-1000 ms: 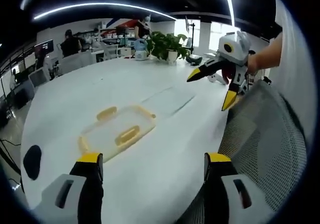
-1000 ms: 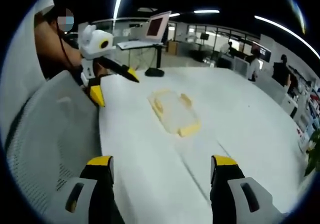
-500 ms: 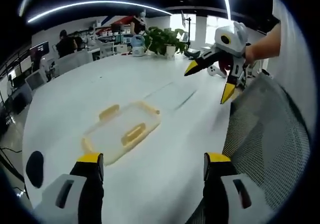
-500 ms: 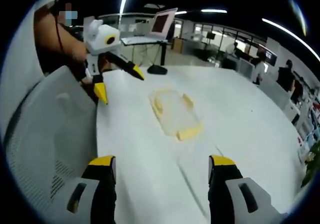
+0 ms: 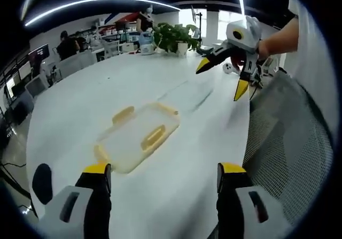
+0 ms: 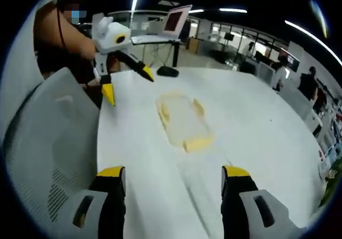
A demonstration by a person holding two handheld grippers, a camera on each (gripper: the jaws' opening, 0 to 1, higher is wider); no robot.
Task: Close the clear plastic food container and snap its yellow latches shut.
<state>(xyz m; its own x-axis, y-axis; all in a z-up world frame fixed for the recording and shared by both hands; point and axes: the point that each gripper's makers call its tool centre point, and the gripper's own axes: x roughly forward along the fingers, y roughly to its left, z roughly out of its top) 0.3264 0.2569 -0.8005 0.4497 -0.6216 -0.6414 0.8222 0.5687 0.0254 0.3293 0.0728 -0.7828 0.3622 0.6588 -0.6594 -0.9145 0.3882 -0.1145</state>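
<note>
Nearest me, my left gripper (image 5: pixel 159 177) and right gripper (image 6: pixel 173 179) hover with fingers apart, holding nothing, framing the approach. Beyond them, mid-bench (image 5: pixel 176 196), lies the clear container (image 5: pixel 140 137), its yellow latches (image 5: pixel 152 137) unsnapped.

a broad white table (image 5: pixel 160 196) carries a clear plastic food container (image 5: pixel 138 140) with yellow latches (image 5: pixel 153 137) lying flat near its middle. on the far side stand a potted plant (image 5: pixel 173 37) and a blue-topped jug (image 5: pixel 145 41). a dark round patch (image 5: pixel 41 179) sits at the near left edge.
</note>
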